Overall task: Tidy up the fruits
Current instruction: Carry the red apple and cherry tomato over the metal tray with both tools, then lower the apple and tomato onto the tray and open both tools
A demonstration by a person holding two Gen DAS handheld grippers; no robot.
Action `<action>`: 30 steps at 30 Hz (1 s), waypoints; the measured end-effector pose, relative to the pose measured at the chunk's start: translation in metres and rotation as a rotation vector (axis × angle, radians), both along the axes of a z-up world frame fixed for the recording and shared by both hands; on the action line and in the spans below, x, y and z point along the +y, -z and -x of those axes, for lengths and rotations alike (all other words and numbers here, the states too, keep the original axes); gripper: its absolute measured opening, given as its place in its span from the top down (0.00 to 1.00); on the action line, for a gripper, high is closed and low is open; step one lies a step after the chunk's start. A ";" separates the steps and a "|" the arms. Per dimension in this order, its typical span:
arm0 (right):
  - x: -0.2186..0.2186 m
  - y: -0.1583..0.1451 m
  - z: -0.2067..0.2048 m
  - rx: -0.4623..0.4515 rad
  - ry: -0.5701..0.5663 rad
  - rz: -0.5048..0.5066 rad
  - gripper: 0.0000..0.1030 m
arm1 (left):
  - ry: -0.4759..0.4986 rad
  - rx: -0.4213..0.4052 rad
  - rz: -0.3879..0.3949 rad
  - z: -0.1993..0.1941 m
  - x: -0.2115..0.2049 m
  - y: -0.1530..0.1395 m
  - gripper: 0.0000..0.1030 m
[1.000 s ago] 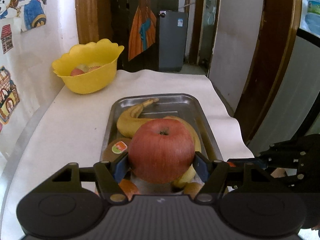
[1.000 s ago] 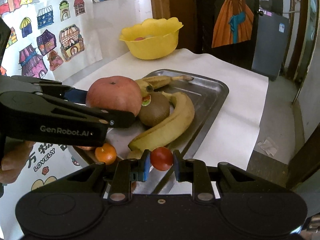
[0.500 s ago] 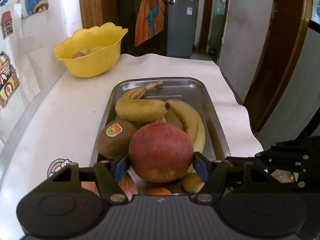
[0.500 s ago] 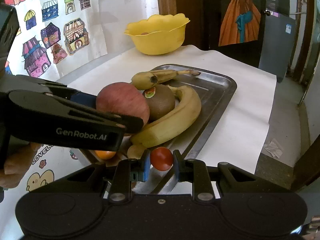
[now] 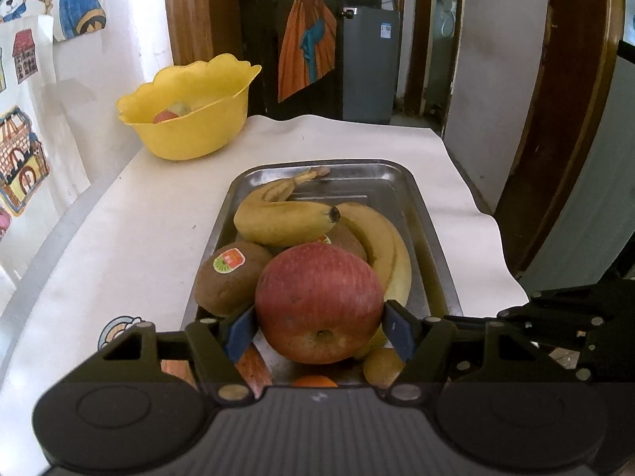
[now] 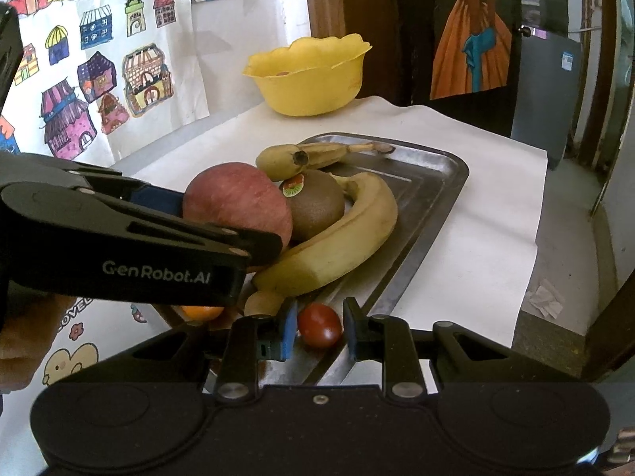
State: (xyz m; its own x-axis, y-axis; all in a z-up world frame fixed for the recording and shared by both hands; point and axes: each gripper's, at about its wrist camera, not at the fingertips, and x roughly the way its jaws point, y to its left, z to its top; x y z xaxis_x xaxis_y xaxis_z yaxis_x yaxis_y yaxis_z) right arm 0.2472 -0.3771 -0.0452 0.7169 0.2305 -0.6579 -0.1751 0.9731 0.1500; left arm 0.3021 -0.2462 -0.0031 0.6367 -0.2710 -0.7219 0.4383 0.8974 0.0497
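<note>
- my left gripper [image 5: 319, 327] held a big red apple [image 5: 319, 303]. both blue pads pressed on its sides.
- the apple was over the near end of the metal tray [image 5: 420, 206], in front of the other fruit.
- my right gripper [image 6: 319, 331] was almost pressed together. it pinched a small red tomato [image 6: 319, 325] between its pads, right at the near edge of the tray.
- the tray sat on the white table cover [image 5: 131, 238].
- two yellow bananas [image 5: 285, 214] lay in the tray. one lay across the top of the pile, and the other curved along the right side.
- a brown kiwi [image 5: 228, 277] with a sticker sat just to the left of the apple. another kiwi [image 6: 315, 208] with a sticker sat under the top banana, behind the apple.
- a small orange fruit [image 6: 202, 311] peeked out at the near end of the tray, under my left gripper. i could not tell what kind it was.
- a small tan fruit [image 5: 383, 367] sat by the right pad of my left gripper.
- a yellow bowl [image 5: 190, 115] with a wavy rim stood at the far left corner of the table, well apart from the tray. a bit of red fruit showed inside it.
- pictures of little houses [image 6: 99, 95] hung on the wall to the left.
- part of a hand [image 6: 24, 329] showed under my left gripper in the right camera.
</note>
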 end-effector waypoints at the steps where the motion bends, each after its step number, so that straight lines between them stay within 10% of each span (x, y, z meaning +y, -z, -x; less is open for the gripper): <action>1: 0.000 0.000 0.001 -0.006 0.002 0.000 0.74 | -0.003 -0.002 -0.001 0.001 0.000 0.000 0.29; 30: 0.011 -0.012 0.065 -0.244 0.167 -0.071 0.03 | -0.044 -0.282 0.163 0.057 0.049 -0.013 0.01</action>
State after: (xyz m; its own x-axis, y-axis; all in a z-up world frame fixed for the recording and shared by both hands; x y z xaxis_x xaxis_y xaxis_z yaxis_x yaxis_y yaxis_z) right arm 0.1820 -0.3658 -0.0331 0.8836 0.1358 -0.4482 -0.0530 0.9799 0.1923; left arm 0.2447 -0.1968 0.0095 0.8190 -0.3359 -0.4651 0.3880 0.9215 0.0178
